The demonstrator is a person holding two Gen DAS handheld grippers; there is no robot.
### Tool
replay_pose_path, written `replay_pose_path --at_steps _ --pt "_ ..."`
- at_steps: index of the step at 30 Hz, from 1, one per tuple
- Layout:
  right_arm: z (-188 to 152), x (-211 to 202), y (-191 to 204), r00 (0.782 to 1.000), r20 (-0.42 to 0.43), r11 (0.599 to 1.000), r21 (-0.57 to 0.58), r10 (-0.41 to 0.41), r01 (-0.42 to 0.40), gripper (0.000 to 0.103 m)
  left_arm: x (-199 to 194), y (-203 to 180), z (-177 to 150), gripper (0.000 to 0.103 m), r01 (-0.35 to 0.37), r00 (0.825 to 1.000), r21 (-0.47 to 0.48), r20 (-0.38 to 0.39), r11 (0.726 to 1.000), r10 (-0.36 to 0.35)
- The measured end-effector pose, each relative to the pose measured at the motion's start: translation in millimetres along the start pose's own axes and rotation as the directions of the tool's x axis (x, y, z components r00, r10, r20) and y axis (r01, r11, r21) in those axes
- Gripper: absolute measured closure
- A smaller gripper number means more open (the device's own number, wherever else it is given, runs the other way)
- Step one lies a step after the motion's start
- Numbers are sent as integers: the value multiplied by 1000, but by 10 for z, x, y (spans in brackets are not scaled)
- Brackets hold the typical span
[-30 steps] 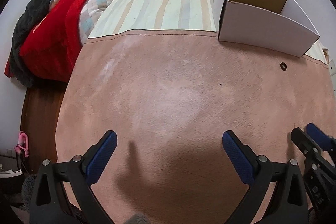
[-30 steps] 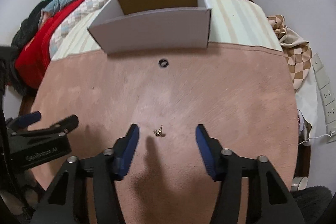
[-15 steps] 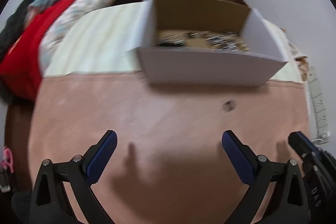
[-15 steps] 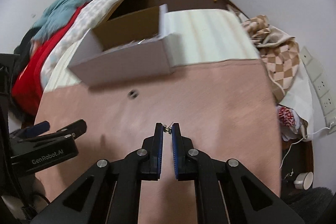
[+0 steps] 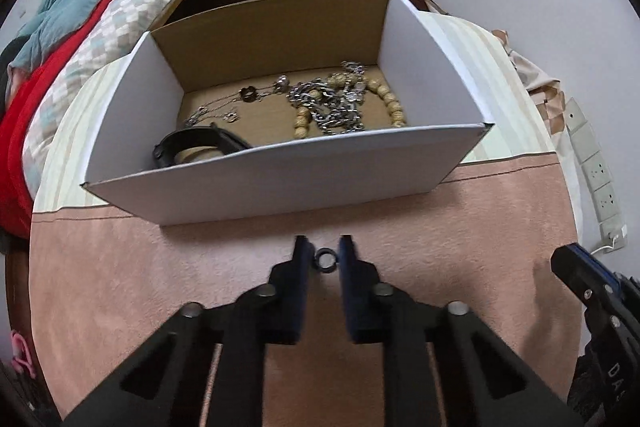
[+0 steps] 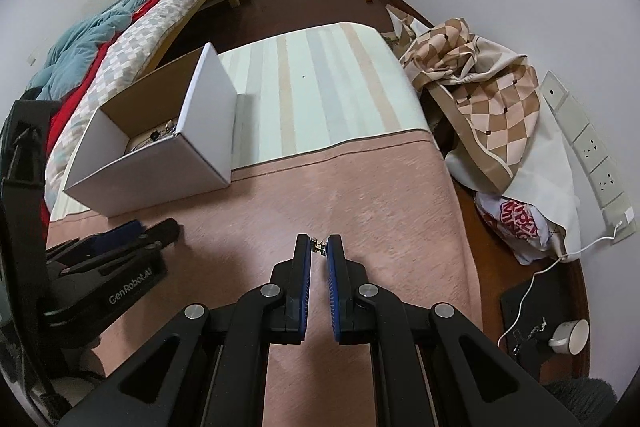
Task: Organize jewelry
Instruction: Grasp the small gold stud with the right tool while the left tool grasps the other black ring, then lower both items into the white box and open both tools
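Note:
A white cardboard box (image 5: 280, 171) stands on the bed ahead of me; it also shows in the right wrist view (image 6: 160, 167). Inside lie silver chains (image 5: 332, 107), a beige bead string (image 5: 384, 95) and a black band (image 5: 192, 143). My left gripper (image 5: 325, 255) is shut on a small black ring (image 5: 325, 259), just in front of the box's near wall. My right gripper (image 6: 319, 247) is shut on a small gold earring (image 6: 319, 246) above the pink blanket (image 6: 360, 195), to the right of the box.
A striped sheet (image 6: 320, 87) covers the far bed. A red and teal pile of bedding (image 5: 60, 39) lies left. A checked cloth (image 6: 480, 95) and a plastic bag (image 6: 520, 227) lie right, by wall sockets (image 6: 592, 155). A cup (image 6: 572, 335) stands on the floor.
My left gripper moved up to the box and closed on the black ring. My right gripper, which closed on the gold earring from the blanket, has lifted and swung right with it.

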State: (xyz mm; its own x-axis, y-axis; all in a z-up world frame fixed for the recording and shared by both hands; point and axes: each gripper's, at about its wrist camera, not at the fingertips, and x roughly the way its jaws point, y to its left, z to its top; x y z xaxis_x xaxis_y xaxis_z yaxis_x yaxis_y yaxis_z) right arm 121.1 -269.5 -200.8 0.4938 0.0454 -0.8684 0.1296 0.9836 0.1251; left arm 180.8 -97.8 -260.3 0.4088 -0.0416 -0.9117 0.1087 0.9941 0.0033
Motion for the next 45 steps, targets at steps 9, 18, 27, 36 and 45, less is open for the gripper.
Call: replay_pose_path --at_steps 9,18,27,36,45 --pt "144 -255 61 998 42 999 8 45 -46 94 -471 216 153 93 89 994 -35 71 995 -87" --pt "869 -355 593 973 28 972 -50 229 -228 94 -735 801 891 93 135 988 -91 89 987 -127" --pt "1506 299 1169 967 -146 962 -147 210 -231 94 -269 1079 1230 91 114 990 -146 -65 983 -125" --pt "1681 390 1210 960 -222 965 -154 173 -210 53 -434 1228 1344 32 61 997 -173 -32 983 -67" --pt "1478 138 1180 987 -157 972 -227 34 -70 15 -637 1295 1083 1 -82 997 -166 2 983 83"
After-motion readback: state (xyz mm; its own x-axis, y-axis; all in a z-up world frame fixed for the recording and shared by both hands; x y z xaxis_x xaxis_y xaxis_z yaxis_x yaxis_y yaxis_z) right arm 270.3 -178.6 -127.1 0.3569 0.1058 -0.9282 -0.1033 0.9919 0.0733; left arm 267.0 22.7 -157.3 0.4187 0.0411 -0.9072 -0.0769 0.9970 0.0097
